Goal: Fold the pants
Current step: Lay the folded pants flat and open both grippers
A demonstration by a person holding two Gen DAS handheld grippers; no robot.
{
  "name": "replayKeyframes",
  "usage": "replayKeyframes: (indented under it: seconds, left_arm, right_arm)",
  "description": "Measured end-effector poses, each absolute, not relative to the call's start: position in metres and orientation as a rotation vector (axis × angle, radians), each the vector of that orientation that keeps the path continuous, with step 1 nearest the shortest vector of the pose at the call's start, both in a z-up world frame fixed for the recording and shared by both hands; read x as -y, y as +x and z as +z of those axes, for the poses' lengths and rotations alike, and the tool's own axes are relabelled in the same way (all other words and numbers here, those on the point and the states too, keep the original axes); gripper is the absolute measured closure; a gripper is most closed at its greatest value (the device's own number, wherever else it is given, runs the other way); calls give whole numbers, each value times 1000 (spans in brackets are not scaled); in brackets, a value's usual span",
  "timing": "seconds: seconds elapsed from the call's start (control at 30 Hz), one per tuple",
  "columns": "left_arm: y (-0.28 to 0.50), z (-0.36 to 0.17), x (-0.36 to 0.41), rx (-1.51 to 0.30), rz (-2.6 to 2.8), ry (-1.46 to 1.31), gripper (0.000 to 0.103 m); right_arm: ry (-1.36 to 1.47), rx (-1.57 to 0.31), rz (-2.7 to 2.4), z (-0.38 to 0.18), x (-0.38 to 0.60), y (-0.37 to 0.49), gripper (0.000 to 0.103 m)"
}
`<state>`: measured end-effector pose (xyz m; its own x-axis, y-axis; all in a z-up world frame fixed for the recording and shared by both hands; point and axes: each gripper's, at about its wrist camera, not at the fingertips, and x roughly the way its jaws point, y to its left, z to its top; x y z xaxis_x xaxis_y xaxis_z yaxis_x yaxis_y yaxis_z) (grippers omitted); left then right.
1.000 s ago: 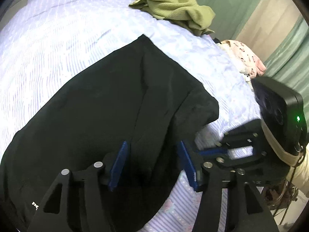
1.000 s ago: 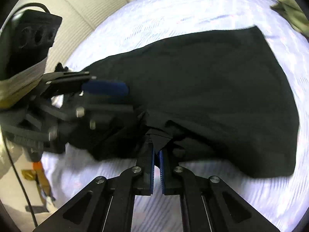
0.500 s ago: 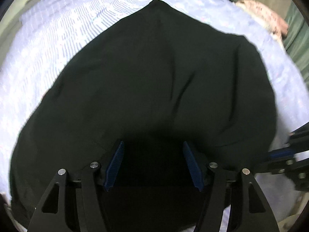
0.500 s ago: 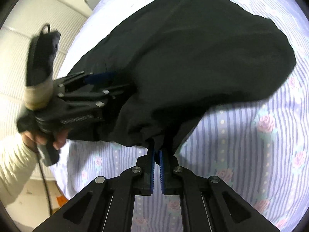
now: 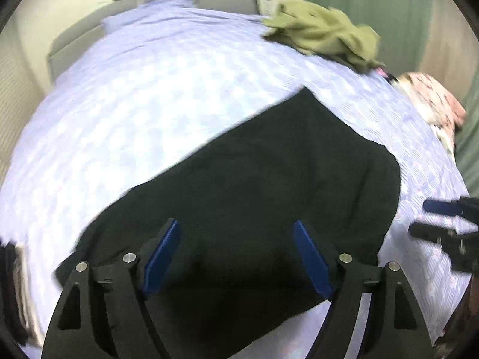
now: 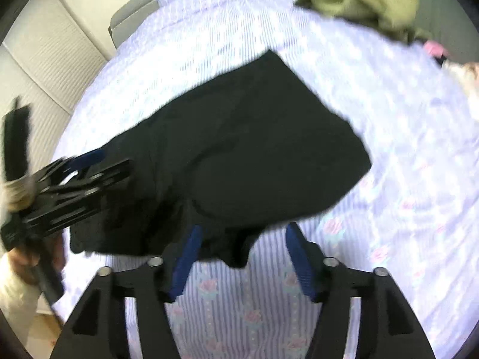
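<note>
Pants: black pants (image 5: pixel 269 185), folded into a broad dark slab, lie flat on the striped floral bedsheet (image 5: pixel 143 95), toward its near edge.
Long axis: judged from the left wrist view, the slab runs from the near left to a pointed corner at the far right; its shorter side faces the grippers.
Left gripper: the left gripper (image 5: pixel 236 257) hovers above the near part of the pants, jaws spread wide, nothing between the blue pads (image 5: pixel 161 257). Contact with the fabric cannot be confirmed.
Right gripper: the right gripper (image 6: pixel 242 263) sits at the near edge of the pants, jaws spread wide and empty. A small loose flap of fabric hangs at the near edge, between the pads but not clamped.
Key relation: the pants lie directly ahead of both grippers, extending away from them. The left gripper is over the cloth; the right gripper is at its hem, over bare sheet.
Nearer arm: the left gripper is nearer the bulk of the garment; the right gripper is nearer the loose near-edge flap.
Task state: judgement only; one fold appears laid and released. A further fold across the long axis, or tidying of the flap, appears to remain.
Risk: motion blur obscures the edges; an uneven grip could drag the layers apart.
Other items: an olive garment (image 5: pixel 323 36) and a pink patterned cloth (image 5: pixel 434 104) lie well apart at the far right.
</note>
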<state>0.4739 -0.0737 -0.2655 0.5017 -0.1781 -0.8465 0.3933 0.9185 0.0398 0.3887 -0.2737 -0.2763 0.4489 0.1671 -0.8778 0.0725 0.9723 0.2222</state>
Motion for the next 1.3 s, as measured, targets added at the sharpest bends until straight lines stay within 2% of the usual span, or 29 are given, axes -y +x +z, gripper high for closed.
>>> replayKeyframes:
  seconds: [0.37,0.6,0.77,0.83,0.9,0.93,1.03,1.2,1.23,1.3]
  left_arm:
    - [456,-278,-132,-1070,-82,94,24]
    - [490,-321,-201,-1122,-87,-307,26]
    - [504,-320,-204,-1079,-141,-341,40]
    - [510,-321,-198,-1087,-203,-329,43]
    - [518,-325,-188,-1110,-249,-296,57]
    - [521,-330,-182,-1137,-266,-263,75]
    - [523,-330,-179,-1128,-234,-204,85]
    - [527,-333,-195,-1121,-170,-257,86]
    - [528,-338,-193,-1130,-158,-230,84]
    - [531,-341,-188,-1146,-121,-182,73]
  right_arm:
    - [62,-1108,228,-274,141,446,38]
    - [-10,-1129,304,-281,69,459,38]
    - [-3,-1136,288,-281,51,473,38]
    - [2,-1140,280,-282,48,474,38]
    - [7,-1146,271,-282,48,473,38]
    - [10,-1151,268,-283,47,473,38]
    - [34,-1158,255,-282,50,471,38]
    - [29,-1131,270,-276,41,470,38]
    - [22,-1127,271,-276,39,469,38]
    - [4,-1124,253,-277,40,468,38]
